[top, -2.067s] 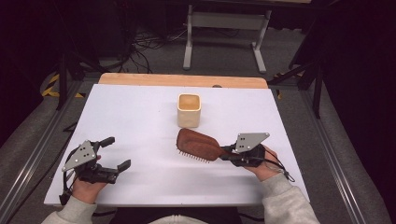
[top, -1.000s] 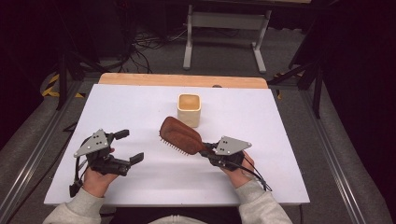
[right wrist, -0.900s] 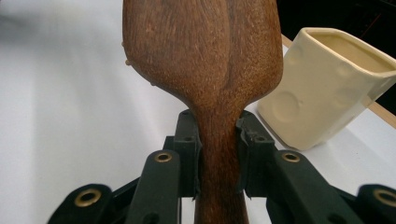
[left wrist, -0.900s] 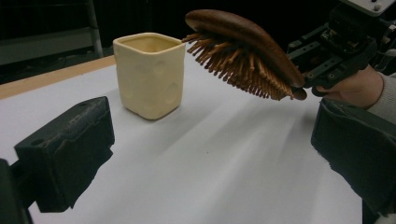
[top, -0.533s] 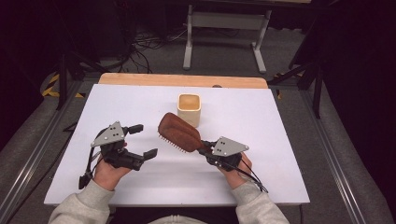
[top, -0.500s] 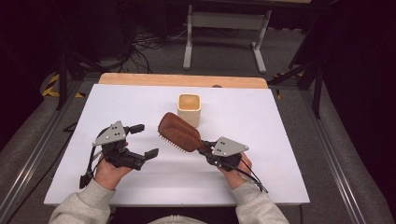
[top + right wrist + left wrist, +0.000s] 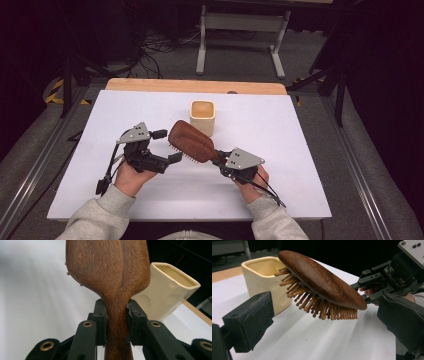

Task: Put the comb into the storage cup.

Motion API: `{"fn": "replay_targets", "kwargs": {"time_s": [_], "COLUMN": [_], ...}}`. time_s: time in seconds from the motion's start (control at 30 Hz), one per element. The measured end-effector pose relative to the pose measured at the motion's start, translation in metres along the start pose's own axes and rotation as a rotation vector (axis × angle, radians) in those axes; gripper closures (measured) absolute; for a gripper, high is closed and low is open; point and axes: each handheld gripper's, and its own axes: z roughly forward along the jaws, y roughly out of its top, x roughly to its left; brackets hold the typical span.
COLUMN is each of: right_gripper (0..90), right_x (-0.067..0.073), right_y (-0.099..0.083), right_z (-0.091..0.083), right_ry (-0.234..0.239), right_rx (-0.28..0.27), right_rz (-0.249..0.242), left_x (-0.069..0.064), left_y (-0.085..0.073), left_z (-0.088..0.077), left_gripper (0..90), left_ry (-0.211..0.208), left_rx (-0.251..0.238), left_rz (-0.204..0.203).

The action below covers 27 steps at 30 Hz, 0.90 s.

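The wooden hairbrush (image 7: pixel 191 142) is held clear of the white table (image 7: pixel 300 150), bristles downward, its long axis running from the right gripper (image 7: pixel 223 161) up and away toward the cream cup (image 7: pixel 202 117). The brush's handle (image 7: pixel 117 322) is seen clamped between the right gripper's closed jaws, just below where the head widens. The right hand (image 7: pixel 252 181) is kept low at the near end of the brush, palm down over the gripper.

The left gripper (image 7: pixel 168 146) is found just beside the brush head, on the side away from the right hand, with its jaws spread wide and nothing between them. In the left gripper view the bristles (image 7: pixel 317 303) are seen directly ahead, between the two pads (image 7: pixel 252 320). A handover appears to be intended, so the head would be taken across its width. Beyond the brush tip the cup stands upright, near but apart.
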Motion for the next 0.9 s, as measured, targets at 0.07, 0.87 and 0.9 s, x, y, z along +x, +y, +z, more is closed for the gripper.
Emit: {"fn": "replay_targets", "kwargs": {"time_s": [0.07, 0.87, 0.9], "right_gripper": [72.2, 72.3, 72.3], "right_x": [0.000, 0.001, 0.001], "right_y": [0.000, -0.002, -0.002], "right_z": [0.000, -0.001, -0.001], "right_ry": [-0.003, -0.061, -0.061], "right_rx": [-0.002, 0.013, 0.014], "right_rz": [-0.002, -0.044, -0.045], "left_x": [-0.001, -0.005, -0.005], "left_y": [0.001, 0.005, 0.005], "left_z": [0.005, 0.022, 0.021], "left_gripper": [1.9, 23.1, 24.1], "left_ry": [0.002, -0.011, -0.017], "left_rx": [0.011, 0.063, 0.063], "left_rz": [-0.011, -0.026, -0.035]}}
